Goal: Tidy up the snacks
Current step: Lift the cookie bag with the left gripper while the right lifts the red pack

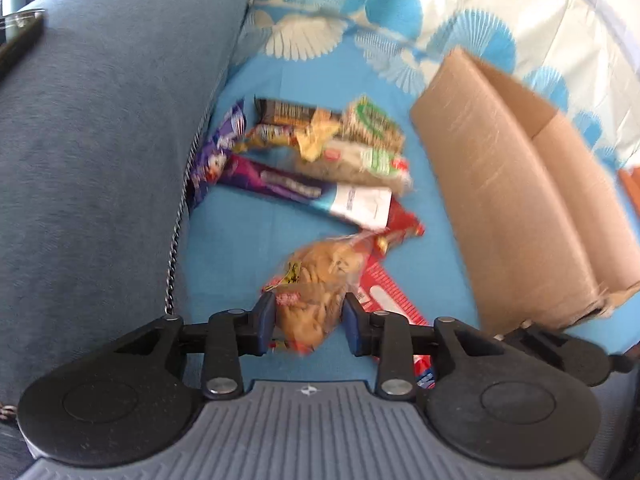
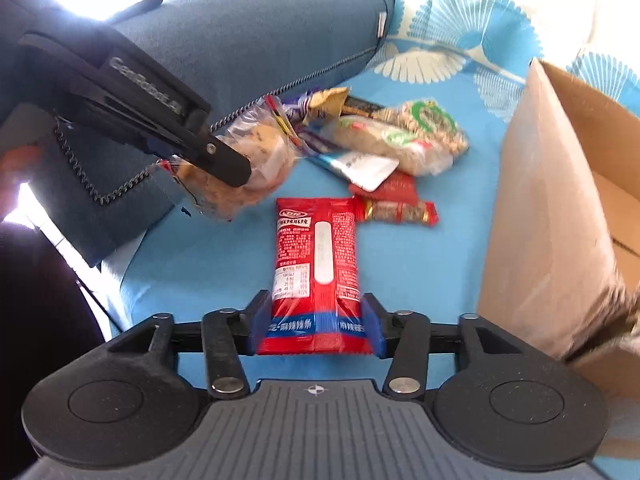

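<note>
My left gripper (image 1: 308, 322) is shut on a clear bag of brown cookies (image 1: 320, 280) and holds it above the blue sheet; the bag also shows in the right wrist view (image 2: 260, 152), raised off the sheet. My right gripper (image 2: 314, 326) is shut on the near end of a red snack pack (image 2: 316, 256) that lies lengthwise away from me. A pile of snacks (image 1: 320, 148) lies further back: purple bars, green-labelled packs, a yellow wrapper and a small red bar (image 2: 396, 212). An open cardboard box (image 1: 516, 184) stands to the right.
A blue cushion (image 1: 100, 140) with a coiled cord (image 1: 176, 248) along its seam rises on the left. The blue sheet (image 2: 420, 280) with fan pattern covers the surface. The box wall (image 2: 548, 200) stands close on my right.
</note>
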